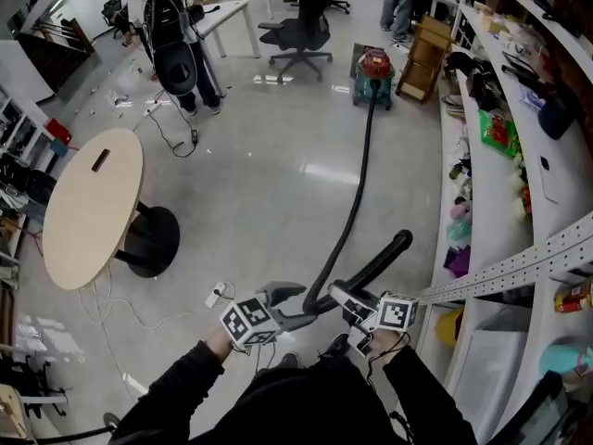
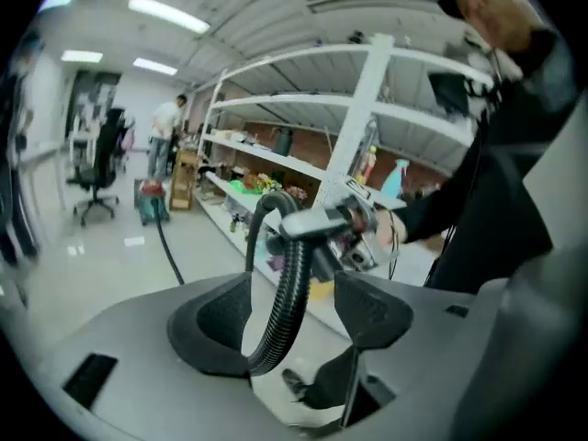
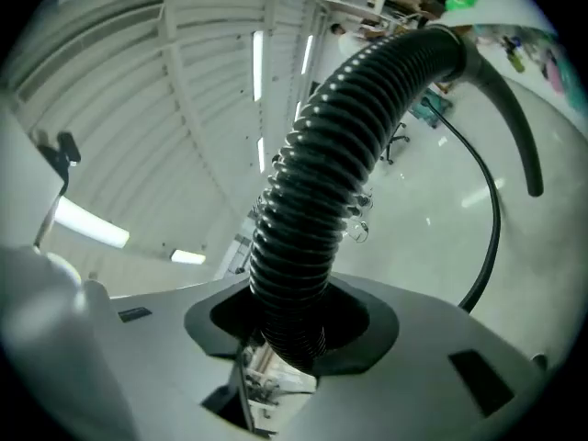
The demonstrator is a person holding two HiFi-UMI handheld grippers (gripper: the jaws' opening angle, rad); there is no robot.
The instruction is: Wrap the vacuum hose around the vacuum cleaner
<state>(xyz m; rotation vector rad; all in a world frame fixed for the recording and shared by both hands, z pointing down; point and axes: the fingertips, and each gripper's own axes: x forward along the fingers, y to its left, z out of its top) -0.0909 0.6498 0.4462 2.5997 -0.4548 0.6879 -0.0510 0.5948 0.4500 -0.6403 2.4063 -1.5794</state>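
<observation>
The red and green vacuum cleaner (image 1: 373, 77) stands far off on the floor near the shelves, also small in the left gripper view (image 2: 152, 200). Its black ribbed hose (image 1: 352, 211) runs across the floor up to both grippers, and the rigid black end (image 1: 387, 255) sticks out to the right. My left gripper (image 1: 301, 306) is open: the hose (image 2: 280, 301) passes between its wide jaws (image 2: 294, 315), resting against the left one only. My right gripper (image 1: 343, 302) is shut on the hose (image 3: 312, 209), which fills the space between its jaws (image 3: 292, 324).
A round wooden table (image 1: 93, 207) stands at the left, with a power strip (image 1: 215, 295) and cables on the floor near it. White shelves (image 1: 500, 202) packed with goods line the right. An office chair (image 1: 296, 35), a person with a backpack (image 1: 176, 35) and a wooden stand (image 1: 424, 58) are farther back.
</observation>
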